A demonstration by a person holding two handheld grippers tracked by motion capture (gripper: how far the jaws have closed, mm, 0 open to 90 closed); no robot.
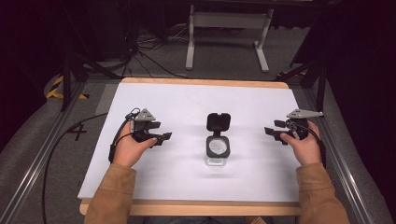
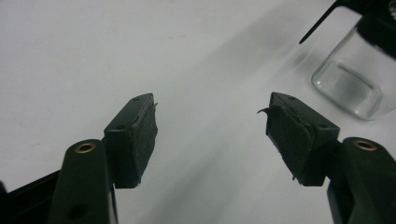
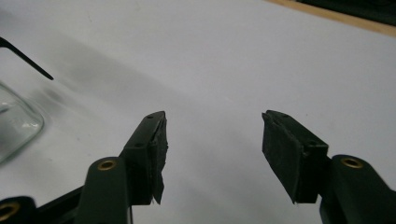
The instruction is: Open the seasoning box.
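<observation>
A clear glass jar stands upright in the middle of the white table, its black hinged lid flipped back and open. My left gripper is held to the left of the jar, jaws open and empty, pointing toward it. My right gripper is held to the right of the jar, also open and empty. In the left gripper view the gripper has bare table between its pads, with the jar's glass base at upper right. In the right gripper view the gripper is open over the table, with the jar's edge at far left.
The white table top has a wooden rim at the front. Metal rails run along both sides. Beyond the far edge are a white frame stand and cables on the grey floor.
</observation>
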